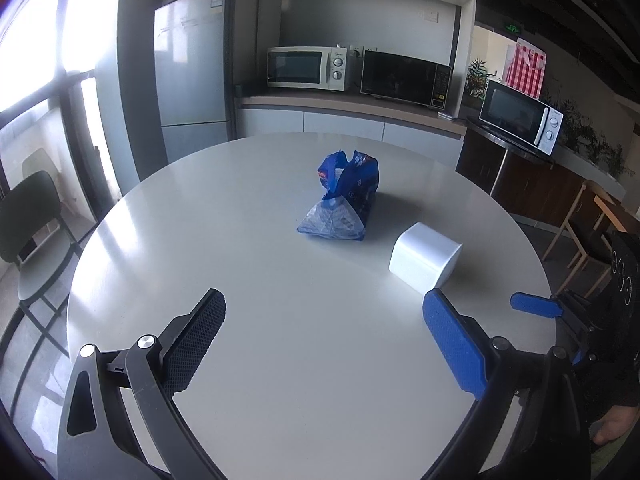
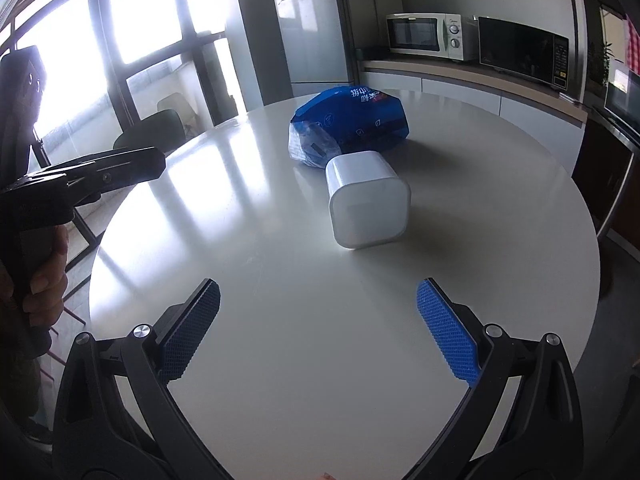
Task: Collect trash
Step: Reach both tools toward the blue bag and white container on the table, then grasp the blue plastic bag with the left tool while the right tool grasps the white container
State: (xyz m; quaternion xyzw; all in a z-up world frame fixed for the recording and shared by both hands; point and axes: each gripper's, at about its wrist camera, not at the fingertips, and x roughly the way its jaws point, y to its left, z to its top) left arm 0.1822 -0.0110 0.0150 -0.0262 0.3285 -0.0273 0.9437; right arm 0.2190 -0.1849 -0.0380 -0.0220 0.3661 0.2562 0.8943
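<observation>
Right wrist view: our right gripper (image 2: 318, 326) hovers with fingers apart, aimed at the white bin (image 2: 368, 204) mid-frame; the blue wrapper (image 2: 352, 124) lies touching behind it on the tabletop (image 2: 280, 400). Our left gripper (image 1: 324, 344) also gapes, likely readying for the wrapper.

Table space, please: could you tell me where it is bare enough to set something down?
The round table is bare between the open claws and the white container, and along the window side. Only the middle is crowded: blue bag right behind the container.

an office pantry: fridge (image 1: 192, 68), three microwaves (image 1: 306, 68) on counters, round table (image 1: 280, 320).
</observation>
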